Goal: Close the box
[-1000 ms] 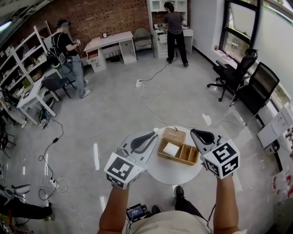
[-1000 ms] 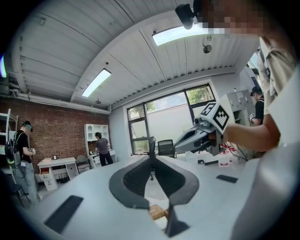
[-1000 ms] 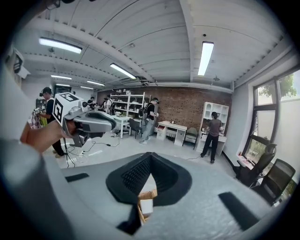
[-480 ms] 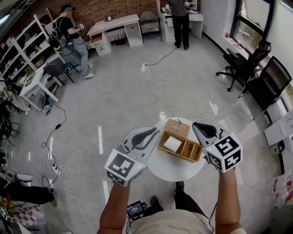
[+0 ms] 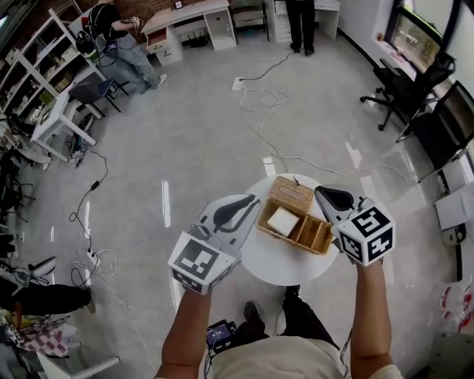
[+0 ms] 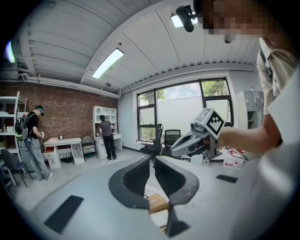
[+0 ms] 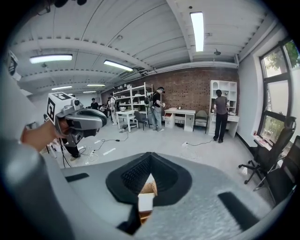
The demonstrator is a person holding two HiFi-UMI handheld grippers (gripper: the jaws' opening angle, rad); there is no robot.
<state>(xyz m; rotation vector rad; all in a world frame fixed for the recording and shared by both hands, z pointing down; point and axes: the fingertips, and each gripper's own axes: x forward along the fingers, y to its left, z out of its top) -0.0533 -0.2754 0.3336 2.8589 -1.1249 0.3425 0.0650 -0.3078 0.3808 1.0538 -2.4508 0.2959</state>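
An open wicker box (image 5: 305, 232) with several compartments stands on a small round white table (image 5: 270, 265). Its woven lid (image 5: 290, 194) is folded back at the far side, and a white block (image 5: 282, 220) lies in one compartment. My left gripper (image 5: 248, 201) hovers just left of the box, jaws shut and empty. To the right of the box is my right gripper (image 5: 326, 194), also shut and empty. In the left gripper view the box (image 6: 157, 203) shows below the closed tips (image 6: 153, 158). The right gripper view shows the box (image 7: 149, 188) under its tips (image 7: 150, 157).
Cables (image 5: 270, 111) trail over the grey floor beyond the table. Black office chairs (image 5: 404, 89) stand at the right, white desks (image 5: 189, 18) and shelves (image 5: 44, 66) at the back and left. A person (image 5: 118, 37) stands far off at the back left.
Both grippers have come down and closer to the box's two sides. The box shows larger under the jaws in both gripper views. Both stay shut.
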